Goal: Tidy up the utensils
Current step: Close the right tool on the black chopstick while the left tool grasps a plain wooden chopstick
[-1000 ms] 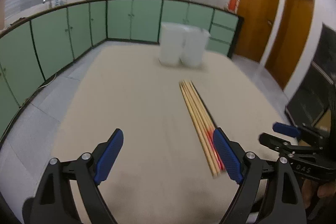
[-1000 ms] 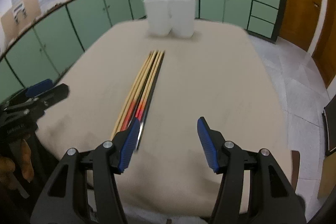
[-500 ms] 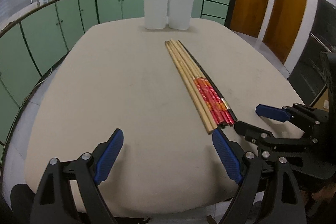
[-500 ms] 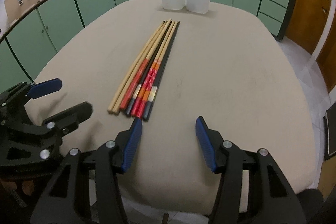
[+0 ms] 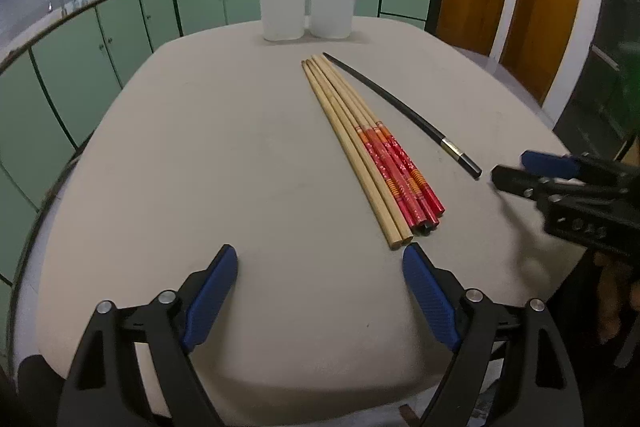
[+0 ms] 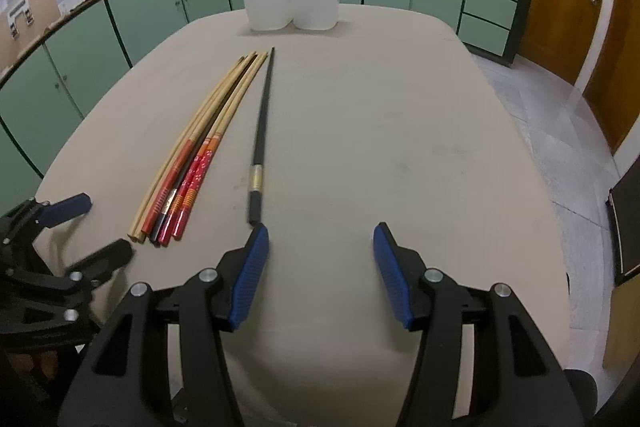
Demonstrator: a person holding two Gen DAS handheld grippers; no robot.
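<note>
the black chopstick (image 6: 262, 131) is lying apart from the chopstick bundle (image 6: 192, 159), on the side away from the left gripper (image 5: 320, 291). both grippers are hanging released, empty. the right gripper (image 6: 320, 275) risks nudging its near tip and rolling it.

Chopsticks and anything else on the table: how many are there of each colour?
Plain wooden chopsticks: 2
Red-handled chopsticks: 3
Black chopsticks: 2, one lying apart and one dark one tucked in the bundle, mostly hidden
White containers: 2
Total: 9
</note>
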